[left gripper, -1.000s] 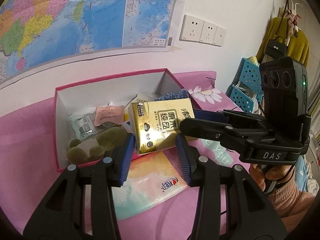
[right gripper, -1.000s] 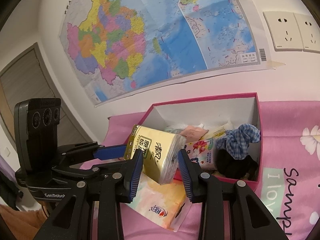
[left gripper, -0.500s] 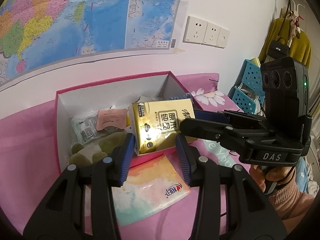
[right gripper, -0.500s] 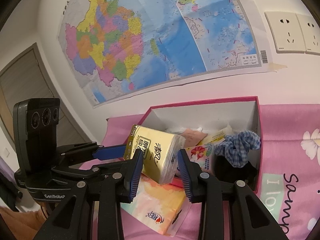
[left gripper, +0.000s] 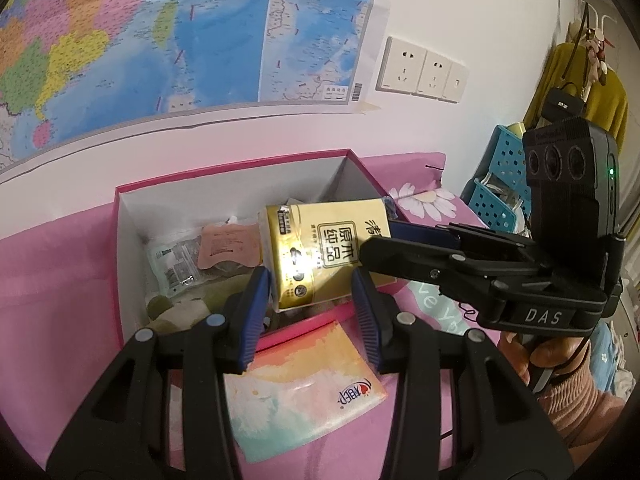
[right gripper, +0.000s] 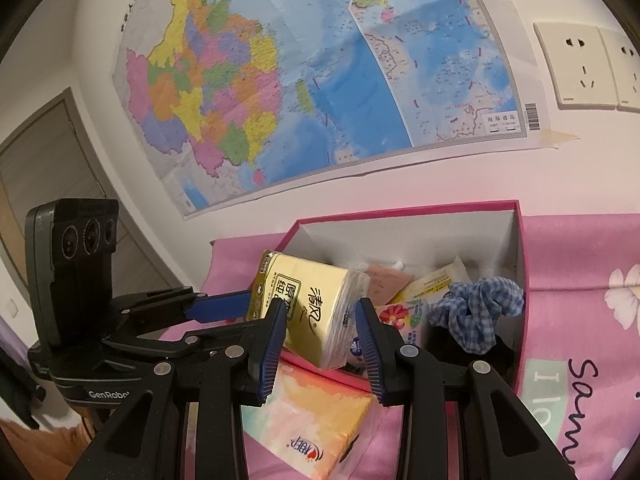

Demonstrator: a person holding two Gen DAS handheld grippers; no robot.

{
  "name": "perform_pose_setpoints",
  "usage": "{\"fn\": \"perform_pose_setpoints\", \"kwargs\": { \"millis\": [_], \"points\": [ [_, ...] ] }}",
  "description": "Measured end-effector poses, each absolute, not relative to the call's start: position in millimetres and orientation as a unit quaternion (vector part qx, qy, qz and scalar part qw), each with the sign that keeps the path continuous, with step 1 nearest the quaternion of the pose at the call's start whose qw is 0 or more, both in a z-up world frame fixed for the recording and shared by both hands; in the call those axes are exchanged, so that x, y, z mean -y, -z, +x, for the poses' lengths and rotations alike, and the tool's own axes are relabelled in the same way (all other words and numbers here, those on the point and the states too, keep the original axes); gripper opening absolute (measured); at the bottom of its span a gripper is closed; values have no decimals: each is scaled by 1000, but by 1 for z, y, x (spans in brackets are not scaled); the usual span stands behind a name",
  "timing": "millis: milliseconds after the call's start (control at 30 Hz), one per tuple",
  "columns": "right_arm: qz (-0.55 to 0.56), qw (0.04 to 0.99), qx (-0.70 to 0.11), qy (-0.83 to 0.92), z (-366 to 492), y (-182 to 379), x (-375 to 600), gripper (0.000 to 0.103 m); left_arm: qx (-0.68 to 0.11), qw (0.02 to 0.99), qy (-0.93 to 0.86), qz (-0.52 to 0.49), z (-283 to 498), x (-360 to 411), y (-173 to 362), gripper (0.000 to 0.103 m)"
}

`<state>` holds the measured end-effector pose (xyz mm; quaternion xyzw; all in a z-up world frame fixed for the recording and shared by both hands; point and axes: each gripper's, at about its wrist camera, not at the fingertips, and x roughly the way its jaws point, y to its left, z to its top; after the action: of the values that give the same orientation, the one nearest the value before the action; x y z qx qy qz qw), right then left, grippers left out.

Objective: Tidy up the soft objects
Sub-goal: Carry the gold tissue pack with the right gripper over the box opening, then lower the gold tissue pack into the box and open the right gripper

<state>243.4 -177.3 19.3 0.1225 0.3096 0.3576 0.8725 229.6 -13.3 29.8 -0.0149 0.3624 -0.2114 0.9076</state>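
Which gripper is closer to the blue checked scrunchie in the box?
Right. The right gripper sits just beside the scrunchie; the left gripper is beyond the yellow tissue pack.

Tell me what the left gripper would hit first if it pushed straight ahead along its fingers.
Most likely the yellow tissue pack, which already sits between the left gripper pads, held over the pink box. Whether the pads are touching it isn't clear.

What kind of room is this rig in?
Most likely a home bedroom: a pink flowered bedsheet under the box, a wall map taped beside wall sockets, and a yellow garment hanging at the right edge.
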Motion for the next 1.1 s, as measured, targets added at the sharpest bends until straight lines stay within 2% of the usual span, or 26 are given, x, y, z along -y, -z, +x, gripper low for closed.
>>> {"fn": "perform_pose_setpoints", "kwargs": {
  "millis": [1100],
  "points": [
    [124,873,-325,-341,273,-11,174,36,-379,902,205,-14,257,14,-27,43]
  ]
}}
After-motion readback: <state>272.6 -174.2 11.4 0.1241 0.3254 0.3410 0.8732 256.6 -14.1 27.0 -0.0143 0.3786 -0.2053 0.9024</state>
